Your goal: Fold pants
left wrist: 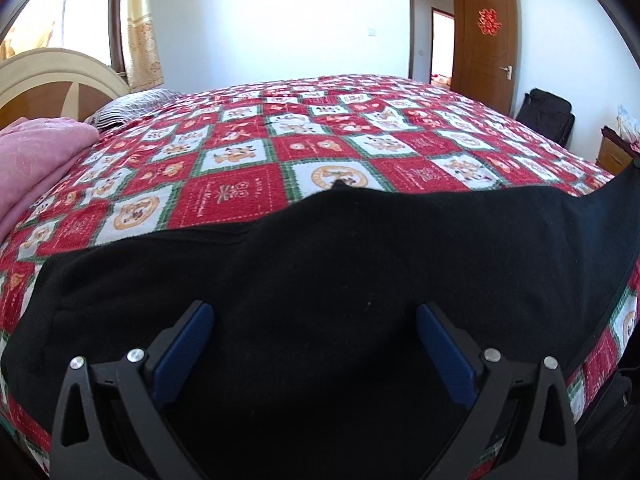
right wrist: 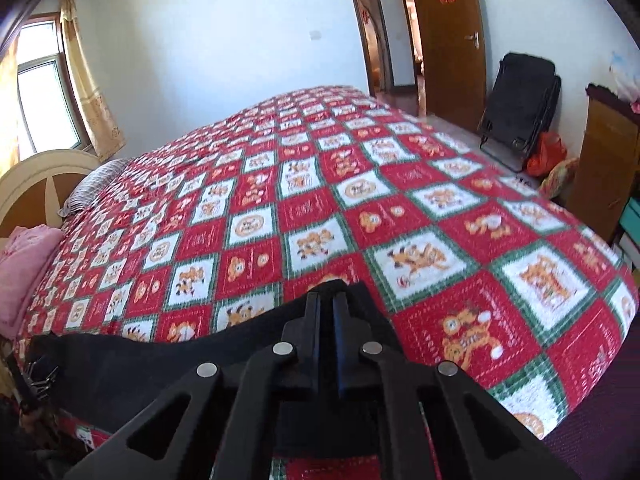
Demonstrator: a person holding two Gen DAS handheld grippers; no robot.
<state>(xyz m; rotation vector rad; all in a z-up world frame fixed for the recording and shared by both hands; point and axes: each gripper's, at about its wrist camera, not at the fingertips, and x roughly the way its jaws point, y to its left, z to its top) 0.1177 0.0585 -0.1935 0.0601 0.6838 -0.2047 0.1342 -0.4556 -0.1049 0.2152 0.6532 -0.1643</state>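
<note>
Black pants (left wrist: 320, 264) lie spread across the near edge of a bed with a red, white and green patterned cover (left wrist: 320, 136). My left gripper (left wrist: 314, 316) is open, its blue pads (left wrist: 188, 336) hovering over the middle of the pants. In the right wrist view my right gripper (right wrist: 327, 304) is shut on an end of the black pants (right wrist: 160, 364) and holds that end raised off the cover (right wrist: 400, 208). The pants stretch from it to the left, along the bed's near edge.
A pink folded blanket (left wrist: 36, 160) and a striped pillow (left wrist: 128, 106) lie at the headboard (left wrist: 56, 80) end on the left. A black folded chair (right wrist: 520, 100), an orange bag (right wrist: 546, 152) and a wooden cabinet (right wrist: 608, 160) stand right of the bed by the open door (right wrist: 448, 36).
</note>
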